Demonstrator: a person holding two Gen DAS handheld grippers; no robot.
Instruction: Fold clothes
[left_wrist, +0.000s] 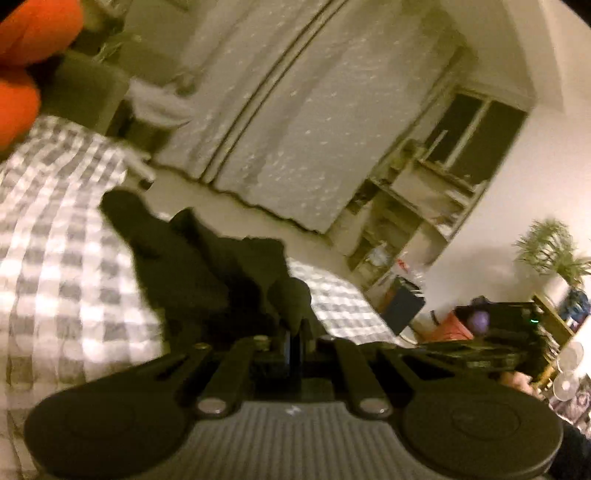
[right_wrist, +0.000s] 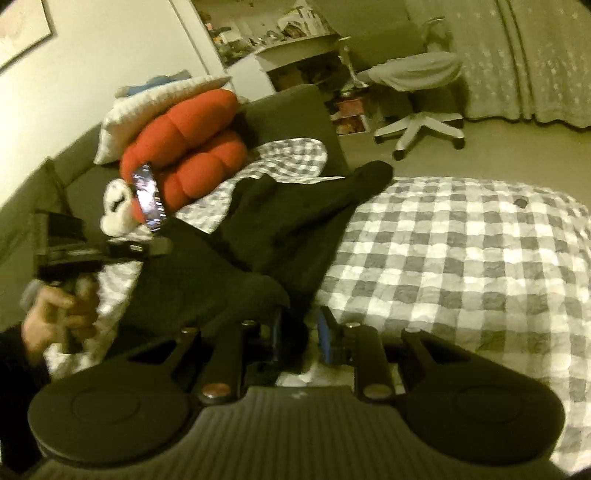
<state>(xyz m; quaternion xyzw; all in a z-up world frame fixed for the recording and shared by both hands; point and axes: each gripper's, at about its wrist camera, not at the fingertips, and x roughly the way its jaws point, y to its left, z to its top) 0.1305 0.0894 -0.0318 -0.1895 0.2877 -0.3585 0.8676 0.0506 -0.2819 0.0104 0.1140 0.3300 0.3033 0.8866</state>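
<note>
A black garment (left_wrist: 192, 266) lies spread over a grey-and-white checked blanket (left_wrist: 55, 258), a long sleeve or leg reaching away. My left gripper (left_wrist: 293, 339) is shut on a bunched fold of it, fingers pressed together. In the right wrist view the garment (right_wrist: 288, 229) runs from the blanket (right_wrist: 461, 258) toward me. My right gripper (right_wrist: 300, 334) stands open, blue pads (right_wrist: 325, 336) apart; a lump of black cloth sits against the left finger, with a light gap beside the right one. At the left, a hand (right_wrist: 55, 314) holds the left gripper (right_wrist: 162, 245) at the garment's other edge.
Red cushions (right_wrist: 192, 147), a white pillow (right_wrist: 147, 99) and a small white plush (right_wrist: 114, 206) lie on a dark sofa behind the blanket. A white office chair (right_wrist: 417, 96) stands on the floor by pale curtains (left_wrist: 295, 110). Shelves (left_wrist: 406, 214) and a plant (left_wrist: 550, 251) line the wall.
</note>
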